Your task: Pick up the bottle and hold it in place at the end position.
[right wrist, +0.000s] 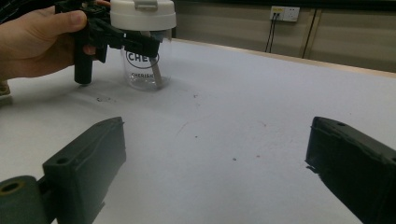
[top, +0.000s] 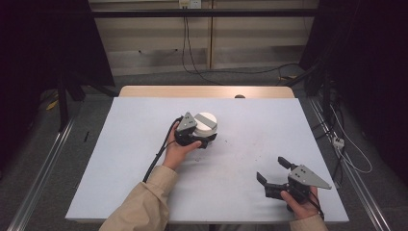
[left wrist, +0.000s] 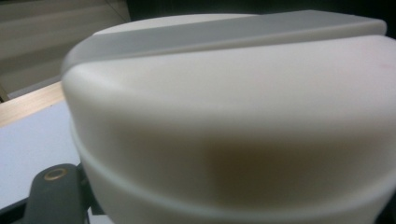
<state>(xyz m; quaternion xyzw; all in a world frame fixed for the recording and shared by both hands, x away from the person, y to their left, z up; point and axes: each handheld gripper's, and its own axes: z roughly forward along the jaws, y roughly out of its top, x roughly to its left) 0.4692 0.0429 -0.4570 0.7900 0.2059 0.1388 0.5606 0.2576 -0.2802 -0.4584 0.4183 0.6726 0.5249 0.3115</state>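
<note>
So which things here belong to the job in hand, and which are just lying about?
In the job:
- clear cup with white lid
- left gripper, shut on the cup just under the lid
- right gripper, open and apart from the cup

Lying about:
- cables on the floor beyond the table
- wall socket

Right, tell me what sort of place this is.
Probably a lab or recording workspace: a table under a pale cover, a dark frame with floor rails around it, and loose cables running to a wall socket.
</note>
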